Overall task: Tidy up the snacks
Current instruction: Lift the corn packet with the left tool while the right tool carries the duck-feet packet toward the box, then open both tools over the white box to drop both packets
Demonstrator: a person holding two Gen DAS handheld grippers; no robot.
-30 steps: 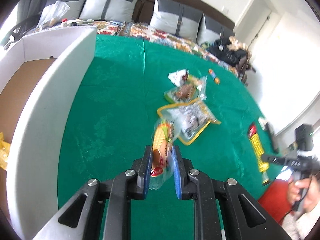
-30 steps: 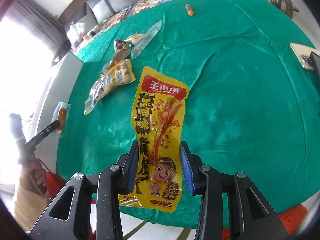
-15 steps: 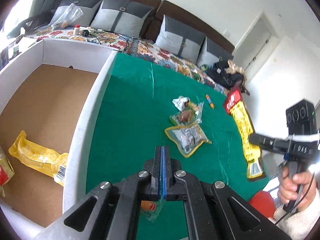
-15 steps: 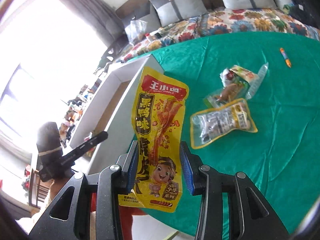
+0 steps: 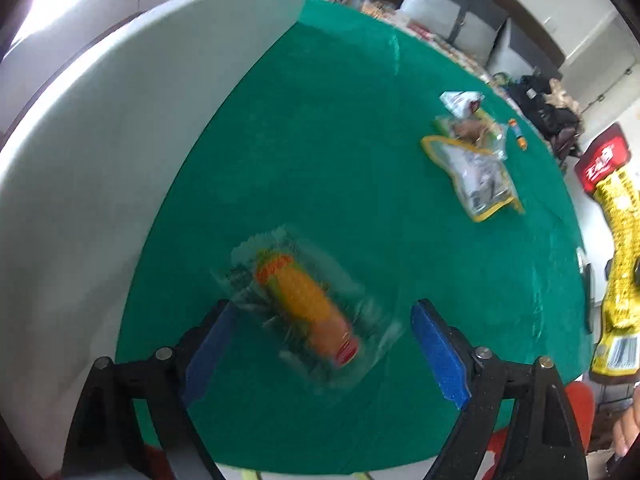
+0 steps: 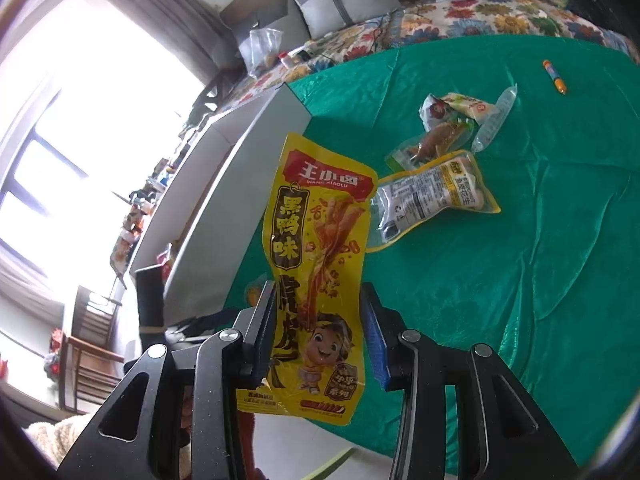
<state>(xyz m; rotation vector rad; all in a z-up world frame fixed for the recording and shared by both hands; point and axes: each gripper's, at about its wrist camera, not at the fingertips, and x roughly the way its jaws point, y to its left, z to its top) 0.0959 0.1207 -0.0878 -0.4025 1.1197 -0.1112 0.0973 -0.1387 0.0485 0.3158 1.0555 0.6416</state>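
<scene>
My left gripper (image 5: 320,344) is open wide over the green tablecloth (image 5: 328,160), just right of the white box wall (image 5: 132,140). A clear-wrapped corn sausage pack (image 5: 304,304) lies on the cloth between its blue pads, blurred. My right gripper (image 6: 320,336) is shut on a tall yellow snack pouch (image 6: 316,248) with a red top, held in the air. That pouch also shows at the right edge of the left wrist view (image 5: 616,240).
A yellow-edged peanut pack (image 6: 432,196), a clear chicken snack pack (image 6: 436,140), a small white-red packet (image 6: 456,106) and an orange tube (image 6: 554,76) lie on the cloth. The white box (image 6: 224,184) stands at the left. A sofa with grey cushions lies behind.
My left gripper was shut and is now open wide; the corn sausage pack lies on the cloth beside the box. My right gripper still holds the yellow pouch, having moved closer to the box.
</scene>
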